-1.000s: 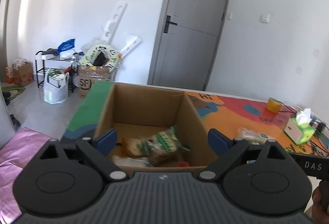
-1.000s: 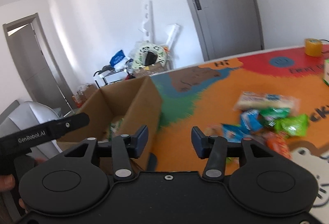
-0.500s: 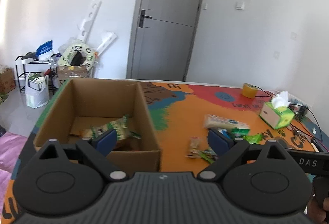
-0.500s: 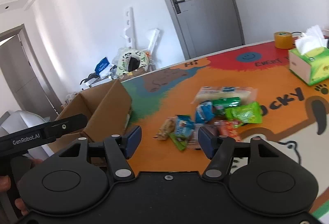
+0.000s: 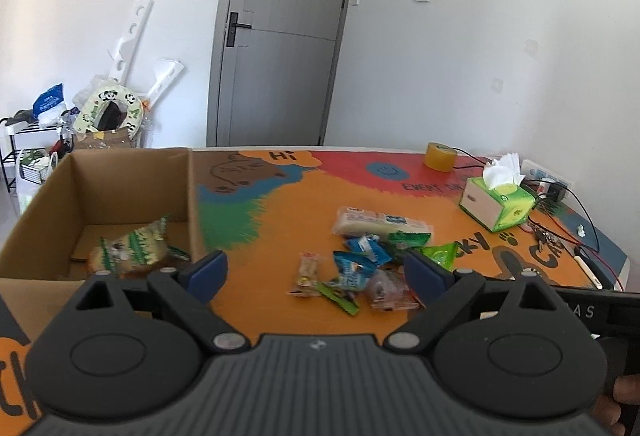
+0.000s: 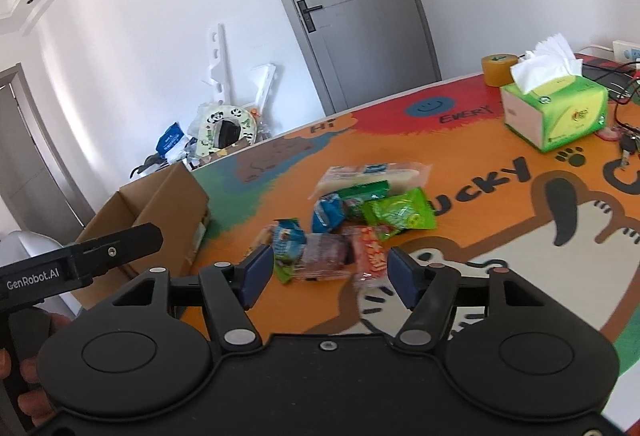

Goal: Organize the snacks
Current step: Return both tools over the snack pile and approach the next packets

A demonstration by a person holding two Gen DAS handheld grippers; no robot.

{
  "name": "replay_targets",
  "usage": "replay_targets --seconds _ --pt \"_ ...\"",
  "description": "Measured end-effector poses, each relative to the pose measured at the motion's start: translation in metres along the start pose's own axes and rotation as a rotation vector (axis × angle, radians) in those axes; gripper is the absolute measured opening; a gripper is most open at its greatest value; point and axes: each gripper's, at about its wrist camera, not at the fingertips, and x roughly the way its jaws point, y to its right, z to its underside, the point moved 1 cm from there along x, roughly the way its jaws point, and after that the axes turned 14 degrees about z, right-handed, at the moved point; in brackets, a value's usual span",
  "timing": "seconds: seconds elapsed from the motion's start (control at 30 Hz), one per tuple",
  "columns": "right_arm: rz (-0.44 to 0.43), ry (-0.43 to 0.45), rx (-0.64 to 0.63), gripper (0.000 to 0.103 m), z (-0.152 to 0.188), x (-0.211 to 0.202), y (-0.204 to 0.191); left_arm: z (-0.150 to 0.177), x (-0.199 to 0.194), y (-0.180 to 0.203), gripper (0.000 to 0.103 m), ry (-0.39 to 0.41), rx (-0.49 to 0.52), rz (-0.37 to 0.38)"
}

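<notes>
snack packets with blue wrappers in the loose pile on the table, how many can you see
2. One blue packet lies at the pile's near left edge, just beyond the right gripper. The other blue packet sits farther back, left of the green packets. More may be buried underneath.

"GenRobot.AI" stands in white on the black gripper handle (image 6: 80, 264) at the left edge of the right wrist view. On the colourful table mat (image 6: 500, 232), "Hi" sits in the orange patch, "EVERY" beside the blue smiley, "UCKY" in black letters right of centre.
</notes>
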Motion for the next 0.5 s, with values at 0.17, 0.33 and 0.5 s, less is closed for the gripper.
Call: replay_targets --seconds 0.17,0.33,0.5 --pt "0.018 -0.008 0.015 0.063 0.002 0.005 0.013 0.003 0.014 0.007 0.094 -0.01 0.007 0.016" --pt "0.021 -0.021 0.027 0.063 0.005 0.013 0.022 0.007 0.028 0.011 0.092 -0.024 0.009 0.031" --pt "0.016 -0.037 0.031 0.054 0.005 0.026 0.023 0.01 0.049 0.01 0.077 -0.046 0.004 0.039"
